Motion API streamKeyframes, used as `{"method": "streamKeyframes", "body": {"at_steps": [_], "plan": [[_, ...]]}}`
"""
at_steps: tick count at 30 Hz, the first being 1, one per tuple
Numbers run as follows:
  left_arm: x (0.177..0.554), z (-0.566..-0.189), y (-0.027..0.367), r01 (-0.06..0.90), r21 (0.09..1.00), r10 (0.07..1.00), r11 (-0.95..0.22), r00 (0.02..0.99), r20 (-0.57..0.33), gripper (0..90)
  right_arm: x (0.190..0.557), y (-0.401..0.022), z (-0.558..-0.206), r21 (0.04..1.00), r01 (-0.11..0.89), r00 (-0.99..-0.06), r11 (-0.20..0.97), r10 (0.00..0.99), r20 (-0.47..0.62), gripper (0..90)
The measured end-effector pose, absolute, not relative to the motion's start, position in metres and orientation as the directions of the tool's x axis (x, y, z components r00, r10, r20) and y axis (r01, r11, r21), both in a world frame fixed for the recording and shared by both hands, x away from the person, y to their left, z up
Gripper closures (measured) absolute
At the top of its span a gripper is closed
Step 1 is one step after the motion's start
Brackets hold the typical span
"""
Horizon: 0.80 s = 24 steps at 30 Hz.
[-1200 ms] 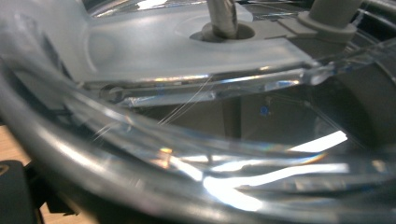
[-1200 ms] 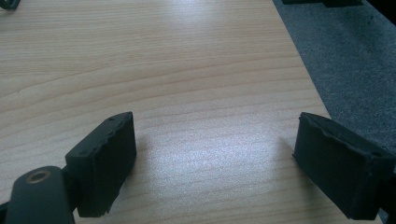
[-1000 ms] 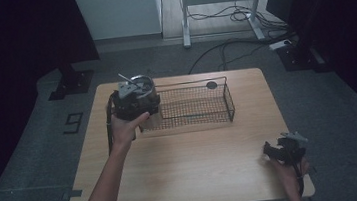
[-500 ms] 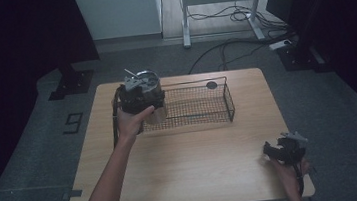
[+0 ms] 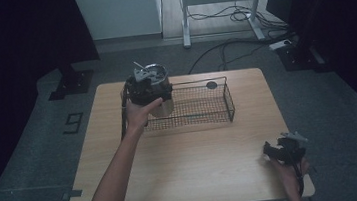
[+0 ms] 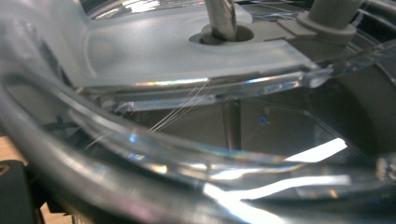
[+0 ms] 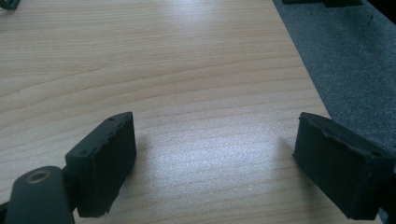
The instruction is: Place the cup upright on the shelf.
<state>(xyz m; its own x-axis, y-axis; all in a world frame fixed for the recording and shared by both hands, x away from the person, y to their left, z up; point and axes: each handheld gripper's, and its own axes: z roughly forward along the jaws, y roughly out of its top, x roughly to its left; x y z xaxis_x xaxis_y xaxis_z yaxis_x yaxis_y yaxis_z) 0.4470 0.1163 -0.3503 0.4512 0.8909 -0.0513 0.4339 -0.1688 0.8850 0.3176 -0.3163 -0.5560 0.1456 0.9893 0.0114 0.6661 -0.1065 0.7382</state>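
Observation:
A steel tumbler (image 5: 161, 102) with a clear lid and a metal straw (image 5: 138, 66) hangs over the left end of the black wire basket (image 5: 229, 104), partly inside it. My left gripper (image 5: 144, 88) is shut on the tumbler's top edge, with a hand around the gripper. The left gripper view looks close onto the clear lid (image 6: 187, 42), the straw (image 6: 222, 16) through its hole and the shiny inside of the cup. My right gripper (image 5: 273, 150) rests at the table's front right corner, and its jaws (image 7: 215, 135) stand open over bare wood.
The wooden table (image 5: 188, 165) has free room in front of the basket. A small dark disc (image 5: 211, 85) sits at the basket's far rim. Grey carpet surrounds the table; a desk frame and cables (image 5: 217, 11) stand beyond.
My left hand has carried the tumbler to the right, from beside the basket's left end to over it. The right gripper has stayed still.

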Motion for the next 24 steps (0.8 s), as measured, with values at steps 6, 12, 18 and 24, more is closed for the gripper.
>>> {"method": "streamKeyframes", "body": {"at_steps": [6, 12, 18, 24], "plan": [[0.457, -0.345, 0.105, 0.437, 0.88, 0.892, -0.186, 0.451, -0.036, 4.1, 0.318, -0.316, -0.556, 0.738, 0.666, 0.145, -0.107, 0.989, 0.012, 12.9], [0.465, -0.341, 0.094, 0.436, 0.877, 0.891, -0.203, 0.454, -0.02, 4.1, 0.318, -0.316, -0.556, 0.738, 0.666, 0.146, -0.107, 0.989, 0.012, 12.9], [0.473, -0.347, 0.084, 0.445, 0.872, 0.885, -0.203, 0.464, -0.031, 4.2, 0.317, -0.316, -0.556, 0.737, 0.667, 0.147, -0.109, 0.989, 0.013, 12.9], [0.48, -0.355, 0.076, 0.451, 0.874, 0.878, -0.18, 0.475, -0.064, 4.2, 0.317, -0.316, -0.556, 0.737, 0.667, 0.146, -0.108, 0.989, 0.013, 13.0]]}}
